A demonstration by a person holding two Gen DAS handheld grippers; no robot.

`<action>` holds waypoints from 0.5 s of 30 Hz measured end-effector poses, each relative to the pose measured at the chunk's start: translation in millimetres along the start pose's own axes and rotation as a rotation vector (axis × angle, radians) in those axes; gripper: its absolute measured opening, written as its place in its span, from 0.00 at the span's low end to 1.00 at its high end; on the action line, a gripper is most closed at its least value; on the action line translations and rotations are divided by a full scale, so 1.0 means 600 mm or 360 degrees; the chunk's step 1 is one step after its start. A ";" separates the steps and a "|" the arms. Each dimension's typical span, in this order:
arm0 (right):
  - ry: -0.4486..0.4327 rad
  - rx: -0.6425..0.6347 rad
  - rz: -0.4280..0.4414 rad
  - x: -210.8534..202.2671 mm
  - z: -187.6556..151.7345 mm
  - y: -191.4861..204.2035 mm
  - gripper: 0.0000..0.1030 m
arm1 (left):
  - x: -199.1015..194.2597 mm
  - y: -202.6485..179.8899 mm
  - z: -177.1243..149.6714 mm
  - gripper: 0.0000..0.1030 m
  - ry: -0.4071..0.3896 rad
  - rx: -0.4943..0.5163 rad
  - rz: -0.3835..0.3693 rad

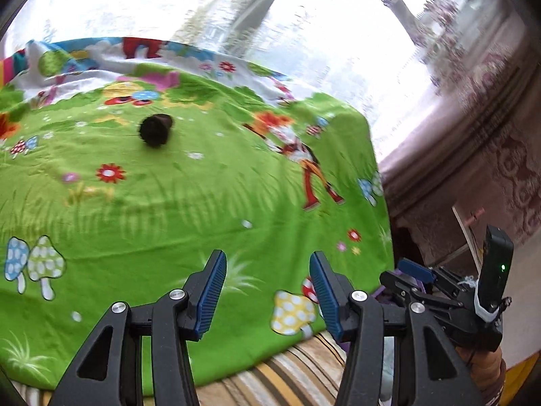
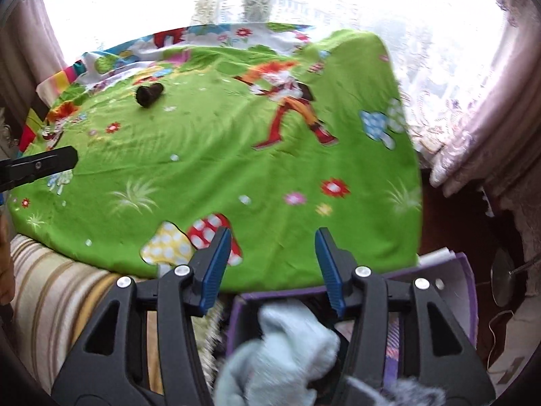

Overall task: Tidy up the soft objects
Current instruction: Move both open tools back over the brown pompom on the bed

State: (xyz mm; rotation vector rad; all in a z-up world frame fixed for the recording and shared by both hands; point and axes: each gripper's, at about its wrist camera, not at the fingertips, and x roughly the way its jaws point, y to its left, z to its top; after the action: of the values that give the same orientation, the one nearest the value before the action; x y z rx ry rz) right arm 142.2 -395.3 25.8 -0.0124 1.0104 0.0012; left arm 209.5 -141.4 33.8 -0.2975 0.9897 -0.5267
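dark bundle: blurred | purple box: mostly hidden behind right tool

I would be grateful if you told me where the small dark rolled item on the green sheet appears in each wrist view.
Left wrist view: the dark rolled item lies upper left of centre on the green sheet.
Right wrist view: the item lies upper left, near the sheet's far edge.
Shared landmark: the yellow spotted mushroom print.

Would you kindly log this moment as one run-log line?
left tongs: open, empty | right tongs: open, empty, over purple box | pale blue sock: in box | dark rolled sock: on green sheet
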 end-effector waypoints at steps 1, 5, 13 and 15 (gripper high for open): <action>0.0002 -0.0014 0.0014 0.008 0.013 0.011 0.54 | -0.001 0.019 0.011 0.51 -0.0013 -0.0043 0.0007; -0.0012 -0.0006 0.0084 0.035 0.064 0.047 0.54 | 0.001 0.085 0.049 0.51 -0.0047 -0.0207 0.0023; 0.0019 0.0178 0.0293 0.117 0.174 0.119 0.54 | 0.028 0.198 0.124 0.47 -0.0083 -0.0463 0.0013; 0.0037 0.0241 0.0336 0.141 0.199 0.134 0.54 | 0.041 0.218 0.140 0.47 -0.0093 -0.0524 -0.0015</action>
State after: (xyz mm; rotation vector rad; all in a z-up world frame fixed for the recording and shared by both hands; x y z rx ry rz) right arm 287.6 -313.8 16.5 0.2331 1.0287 0.1173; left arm 329.3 -45.3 -0.7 -0.6082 1.0174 -0.3597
